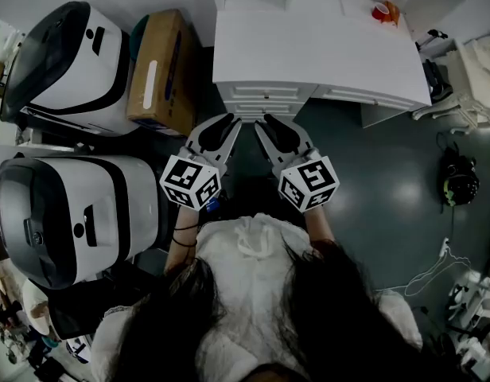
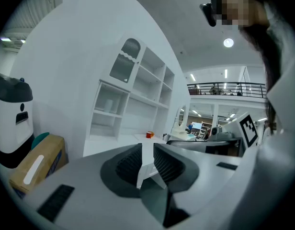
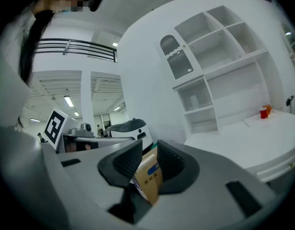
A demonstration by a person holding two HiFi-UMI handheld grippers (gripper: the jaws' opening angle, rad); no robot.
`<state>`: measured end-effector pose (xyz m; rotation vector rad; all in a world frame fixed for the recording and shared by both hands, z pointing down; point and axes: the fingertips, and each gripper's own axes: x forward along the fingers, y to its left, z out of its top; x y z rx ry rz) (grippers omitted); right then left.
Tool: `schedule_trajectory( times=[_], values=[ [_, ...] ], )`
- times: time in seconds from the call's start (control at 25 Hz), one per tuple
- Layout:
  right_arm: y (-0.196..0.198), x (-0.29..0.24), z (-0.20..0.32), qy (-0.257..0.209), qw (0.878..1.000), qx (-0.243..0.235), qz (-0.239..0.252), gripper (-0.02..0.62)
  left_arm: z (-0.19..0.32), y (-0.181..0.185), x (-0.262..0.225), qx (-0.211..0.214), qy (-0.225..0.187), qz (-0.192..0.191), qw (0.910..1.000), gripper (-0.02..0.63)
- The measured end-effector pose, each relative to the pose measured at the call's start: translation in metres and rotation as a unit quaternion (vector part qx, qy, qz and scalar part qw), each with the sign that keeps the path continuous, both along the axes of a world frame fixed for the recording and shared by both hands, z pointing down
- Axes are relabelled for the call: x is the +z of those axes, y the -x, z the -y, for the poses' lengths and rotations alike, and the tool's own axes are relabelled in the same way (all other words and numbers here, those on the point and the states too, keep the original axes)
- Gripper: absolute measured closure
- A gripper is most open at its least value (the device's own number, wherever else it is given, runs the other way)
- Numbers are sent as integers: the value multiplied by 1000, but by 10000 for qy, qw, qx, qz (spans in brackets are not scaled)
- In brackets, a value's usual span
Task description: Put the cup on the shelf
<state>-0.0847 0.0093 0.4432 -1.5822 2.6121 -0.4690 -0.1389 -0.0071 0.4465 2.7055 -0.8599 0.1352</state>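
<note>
A small red cup [image 1: 384,12] stands on the far right corner of the white desk [image 1: 309,50]. It shows far off in the left gripper view [image 2: 149,134] and in the right gripper view [image 3: 264,112]. A white shelf unit [image 3: 219,75] with open compartments rises at the back of the desk [image 2: 133,97]. My left gripper [image 1: 231,121] and right gripper [image 1: 266,121] are side by side in front of the desk's drawers, well short of the cup. Both are shut and hold nothing [image 2: 147,162] [image 3: 150,159].
Two large white-and-black machines [image 1: 66,62] [image 1: 70,213] stand at the left. A brown cardboard box [image 1: 160,70] leans between them and the desk. A black object [image 1: 458,180] and loose cables lie on the dark floor at the right.
</note>
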Motion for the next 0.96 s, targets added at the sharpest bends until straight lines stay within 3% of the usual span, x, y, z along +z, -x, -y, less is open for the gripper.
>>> schedule_trajectory(
  times=[0.32, 0.96],
  values=[
    [33, 8, -21, 116, 9997, -47, -192, 491, -12, 28, 4, -21, 70, -245, 9997, 538],
    [16, -1, -14, -5, 9987, 106, -491, 492, 0, 20, -6, 13, -60, -413, 9991, 538]
  ],
)
